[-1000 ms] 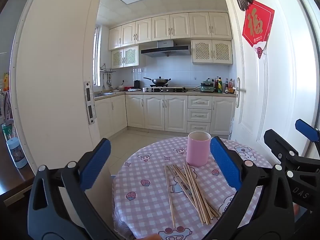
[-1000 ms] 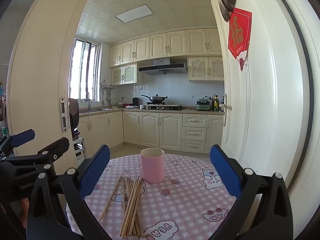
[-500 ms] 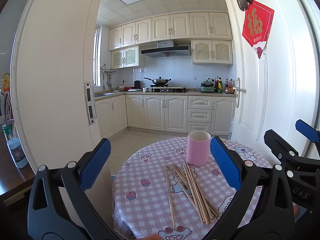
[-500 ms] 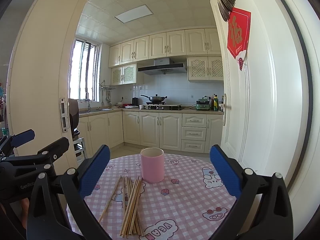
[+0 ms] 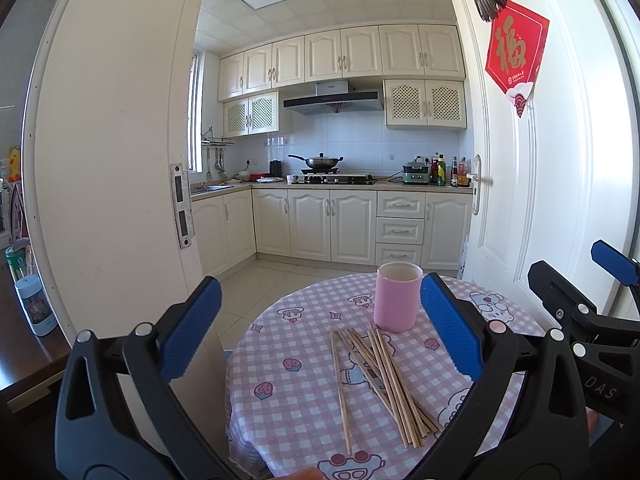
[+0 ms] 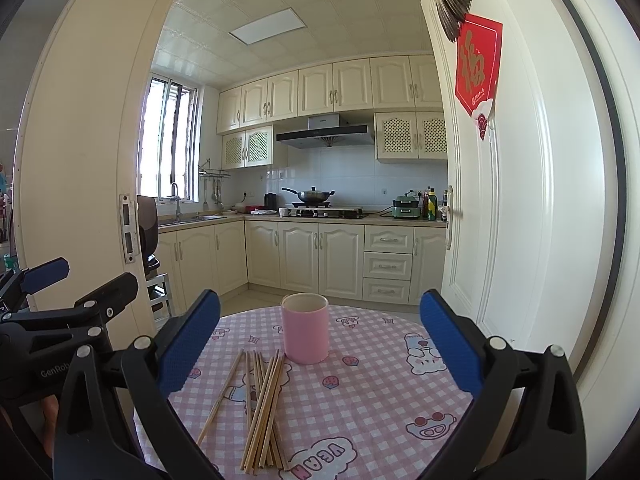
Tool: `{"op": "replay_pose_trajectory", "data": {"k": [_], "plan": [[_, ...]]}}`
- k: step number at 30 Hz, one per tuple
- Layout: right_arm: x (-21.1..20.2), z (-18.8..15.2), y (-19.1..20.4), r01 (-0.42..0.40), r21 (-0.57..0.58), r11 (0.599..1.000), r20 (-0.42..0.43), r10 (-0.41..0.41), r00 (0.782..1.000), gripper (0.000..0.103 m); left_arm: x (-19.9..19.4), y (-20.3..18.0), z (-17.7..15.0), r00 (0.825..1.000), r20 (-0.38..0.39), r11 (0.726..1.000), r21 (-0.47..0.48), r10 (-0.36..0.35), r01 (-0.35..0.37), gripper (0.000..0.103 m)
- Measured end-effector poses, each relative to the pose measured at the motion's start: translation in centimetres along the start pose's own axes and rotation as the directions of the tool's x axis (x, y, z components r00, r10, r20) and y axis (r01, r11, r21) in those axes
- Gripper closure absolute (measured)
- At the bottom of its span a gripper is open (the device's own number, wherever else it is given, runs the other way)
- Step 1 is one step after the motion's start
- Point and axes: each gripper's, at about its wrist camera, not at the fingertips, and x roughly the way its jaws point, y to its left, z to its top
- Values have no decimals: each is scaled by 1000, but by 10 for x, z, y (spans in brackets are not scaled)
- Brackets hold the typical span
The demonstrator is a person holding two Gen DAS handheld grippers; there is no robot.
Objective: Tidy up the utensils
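A pink cup point(image 5: 397, 297) stands upright on a round table with a pink checked cloth point(image 5: 296, 392). Several wooden chopsticks point(image 5: 384, 380) lie loose in a pile in front of the cup. The cup point(image 6: 305, 328) and chopsticks point(image 6: 262, 396) also show in the right wrist view. My left gripper point(image 5: 320, 328) is open and empty, held above the table's near edge. My right gripper point(image 6: 320, 344) is open and empty, also held back from the cup. Each gripper shows at the side of the other's view.
The table stands in a doorway to a kitchen with cream cabinets point(image 5: 332, 228). A white door point(image 5: 532, 184) is open on the right. A door frame point(image 5: 120, 184) is on the left. A dark wooden surface with a bottle point(image 5: 36, 308) lies far left.
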Motion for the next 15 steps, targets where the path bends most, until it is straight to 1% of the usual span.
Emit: {"op": "replay_pose_trajectory", "data": {"k": [15], "plan": [[2, -2, -1, -2, 3, 1000, -8, 2, 1000, 7, 0, 0, 0, 1000, -1, 1000, 0, -1, 1, 6]]}}
